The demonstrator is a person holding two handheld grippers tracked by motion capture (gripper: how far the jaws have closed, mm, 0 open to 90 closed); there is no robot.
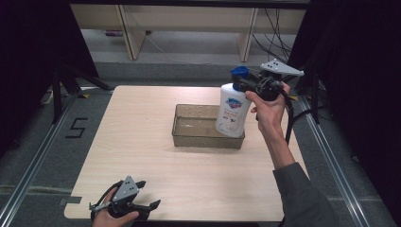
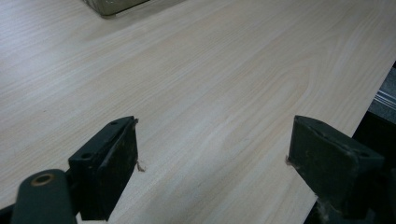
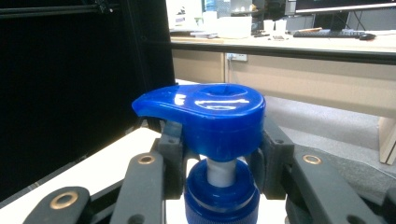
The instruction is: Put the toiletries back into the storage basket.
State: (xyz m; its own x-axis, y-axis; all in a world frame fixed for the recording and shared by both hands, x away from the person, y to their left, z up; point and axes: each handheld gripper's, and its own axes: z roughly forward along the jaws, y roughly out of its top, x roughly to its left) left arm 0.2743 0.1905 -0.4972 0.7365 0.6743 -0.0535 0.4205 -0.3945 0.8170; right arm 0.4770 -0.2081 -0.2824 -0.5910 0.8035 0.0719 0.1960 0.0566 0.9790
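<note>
Two grippers are in play, but only the right gripper (image 1: 247,84) carries anything: its jaws are clamped on the neck of a white pump bottle (image 1: 232,110), just under the blue pump head (image 3: 205,119), and the bottle hangs above the right end of a clear rectangular tray (image 1: 182,135), its base near the tray's near right corner. Judging by how it hangs (slightly tilted from the neck), the bottle looks to carry some weight, likely liquid soap, so it may swing if moved sharply. Its plastic body is smooth and probably slippery, while the neck below the pump collar is stiff and gives the jaws a ledge to catch; that seems the safest place to hold. The pump head itself could depress or turn if squeezed. The left gripper (image 1: 142,196) rests wide apart and empty at the near left edge of the wooden table (image 1: 137,142), well clear of the tray. The tray's thin walls are the main obstacle when lowering.
</note>
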